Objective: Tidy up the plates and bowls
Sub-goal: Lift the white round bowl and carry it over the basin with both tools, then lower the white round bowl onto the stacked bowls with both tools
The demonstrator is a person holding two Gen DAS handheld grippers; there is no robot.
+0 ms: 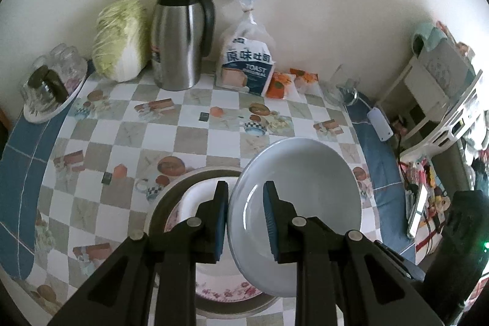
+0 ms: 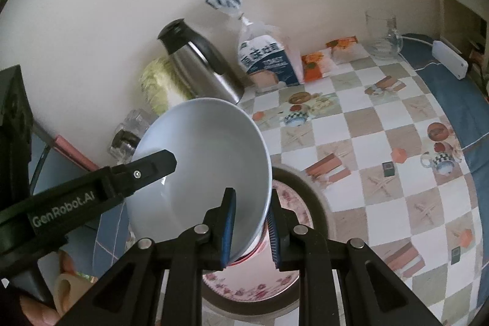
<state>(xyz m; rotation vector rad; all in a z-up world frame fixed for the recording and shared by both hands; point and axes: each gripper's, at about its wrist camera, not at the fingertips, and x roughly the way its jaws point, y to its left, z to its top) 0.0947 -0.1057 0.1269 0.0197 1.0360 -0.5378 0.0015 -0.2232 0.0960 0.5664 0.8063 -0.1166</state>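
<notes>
A pale blue-grey bowl (image 1: 301,185) hangs tilted above the table, held at its rim from two sides. My left gripper (image 1: 246,210) is shut on the bowl's left rim, one pad inside and one outside. My right gripper (image 2: 251,222) is shut on the bowl (image 2: 207,148) at its lower right rim; the left gripper's finger (image 2: 152,165) reaches in from the left. Below sits a dark-rimmed round pan (image 1: 166,194) holding a floral plate (image 1: 226,291) and a white bowl (image 1: 195,200). The same floral plate (image 2: 250,284) shows under the right gripper.
Along the wall stand a cabbage (image 1: 120,38), a steel thermos jug (image 1: 180,32), a toast bag (image 1: 247,63), orange packets (image 1: 279,84) and a glass pitcher (image 2: 383,34). A plate of upturned glasses (image 1: 52,84) sits far left. A white power strip (image 2: 450,58) lies at the right edge.
</notes>
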